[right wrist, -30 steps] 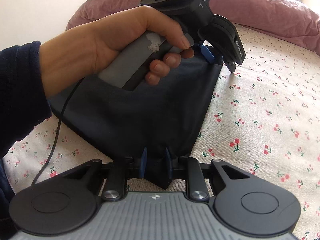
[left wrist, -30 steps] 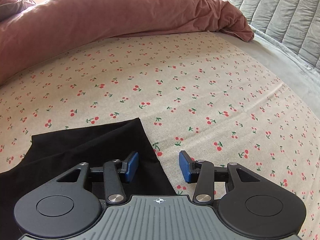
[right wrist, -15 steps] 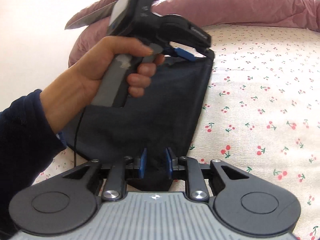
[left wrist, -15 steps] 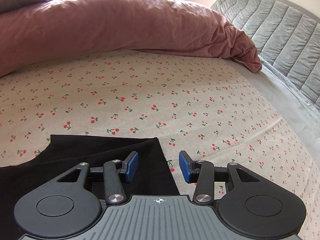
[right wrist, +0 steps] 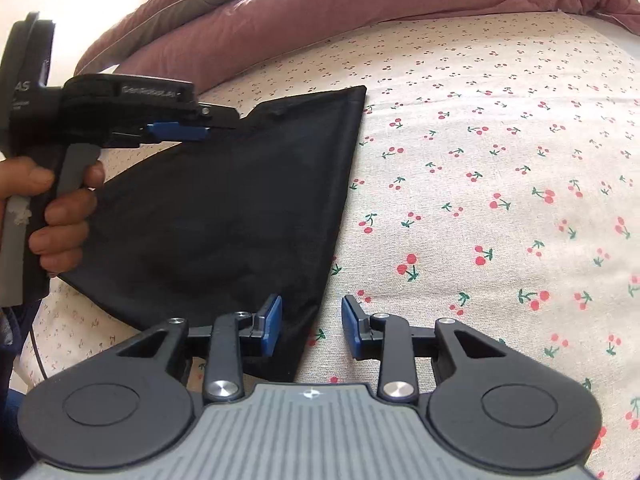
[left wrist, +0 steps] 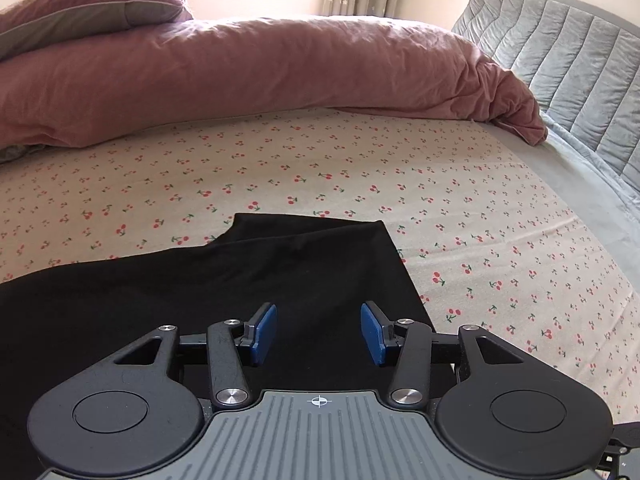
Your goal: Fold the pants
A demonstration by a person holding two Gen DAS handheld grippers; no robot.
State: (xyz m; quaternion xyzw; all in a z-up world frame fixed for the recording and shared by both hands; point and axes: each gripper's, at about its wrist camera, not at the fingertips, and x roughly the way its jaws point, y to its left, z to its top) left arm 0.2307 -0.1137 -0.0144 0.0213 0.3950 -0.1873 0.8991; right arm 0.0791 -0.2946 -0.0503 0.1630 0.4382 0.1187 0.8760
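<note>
1. At the far left of the right wrist view, a hand (right wrist: 60,216) holds the left gripper (right wrist: 176,131) above the left part of the black pants (right wrist: 224,208). In its own view this gripper (left wrist: 319,334) stands about half open over the cloth, with nothing between its blue pads (left wrist: 264,334).
2. The pants lie flat on the cherry-print sheet (left wrist: 480,216) at the near left of the bed, already doubled over: a second layer's edge shows across the cloth in the left wrist view (left wrist: 248,276).
3. Their long axis appears to run from the near right corner, under the right gripper, away to the far left. The straight hemmed end faces right, towards the open sheet. Which end is the waist cannot be told.
4. The right gripper (right wrist: 312,326) has just been opening. Its left pad sits over the near corner of the pants and its right pad over the sheet, so the cloth edge lies between the jaws, but nothing is pinched.
5. Judged from this, a fold has just been laid and let go. The next move calls for both grippers to take fresh holds on one end and carry it over the other, keeping the edges matched.
6. Farther right and beyond, the pink duvet (left wrist: 280,80) and grey headboard (left wrist: 560,52) lie well apart from the work.
</note>
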